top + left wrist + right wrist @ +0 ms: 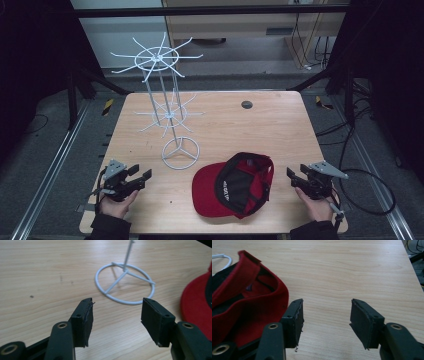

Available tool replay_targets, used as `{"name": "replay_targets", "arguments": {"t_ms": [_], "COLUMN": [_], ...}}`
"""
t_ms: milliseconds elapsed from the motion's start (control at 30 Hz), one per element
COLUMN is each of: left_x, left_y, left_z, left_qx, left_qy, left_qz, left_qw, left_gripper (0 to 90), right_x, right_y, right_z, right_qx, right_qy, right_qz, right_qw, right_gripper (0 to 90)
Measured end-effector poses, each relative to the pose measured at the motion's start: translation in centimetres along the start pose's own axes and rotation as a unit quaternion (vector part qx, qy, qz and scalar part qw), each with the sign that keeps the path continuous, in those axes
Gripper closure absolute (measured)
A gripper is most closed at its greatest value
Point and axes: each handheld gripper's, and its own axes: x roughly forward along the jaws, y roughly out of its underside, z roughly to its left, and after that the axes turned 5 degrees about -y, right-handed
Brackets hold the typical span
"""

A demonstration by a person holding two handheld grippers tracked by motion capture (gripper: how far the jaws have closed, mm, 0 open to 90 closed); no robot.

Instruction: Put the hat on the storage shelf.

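Cap (235,185), red with a black lining, lies upside down on the table (280,125) with its brim toward the person and its opening facing up, so the rim and the back strap are free to be pinched. Just beyond the cap, up and to its left, stands the white wire rack (165,100); its ring base (125,283) rests flat on the wood near the cap's brim, and two tiers of hooks spread from its post, a likely place to hang the cap. Right of the cap, near its crown, the right gripper (296,178) points at it with jaws wide and nothing between them; in the right gripper view the cap's rim (249,295) sits just beside the left jaw, apart from it. Left of the cap, on the far side of the ring base, the left gripper (140,173) is likewise spread and empty, aimed toward the base. Both tools flank the cap, probably readied for a two-sided lift. A dark round grommet (246,104) lies well beyond the cap.
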Motion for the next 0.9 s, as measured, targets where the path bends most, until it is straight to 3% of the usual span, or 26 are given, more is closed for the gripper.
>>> {"name": "replay_targets", "arguments": {"t_ms": [233, 533, 767, 900], "left_x": [0.2, 0.5, 0.6, 1.0], "left_y": [-0.5, -1.2, -2.0, -2.3], "left_z": [-2.7, -6.4, -9.4, -11.6], "left_qx": [0.036, 0.065, 0.097, 0.118], "left_qy": [0.023, 0.063, 0.097, 0.116], "left_qz": [0.002, 0.004, 0.003, 0.005], "left_qw": [0.9991, 0.9959, 0.9905, 0.9862], "left_gripper": [41.6, 38.8, 37.7, 37.5], "right_x": [-0.6, 0.0, 0.1, 0.2], "right_y": [-0.5, -0.8, -0.8, -0.8], "right_z": [0.5, 1.1, 1.1, 1.2], "right_qx": [-0.005, -0.009, -0.011, -0.011], "right_qy": [-0.01, -0.024, -0.023, -0.023], "right_qz": [-0.02, -0.012, -0.011, -0.008], "right_qw": [0.9997, 0.9996, 0.9996, 0.9996], "right_gripper": [53.6, 56.0, 56.0, 55.3]}}
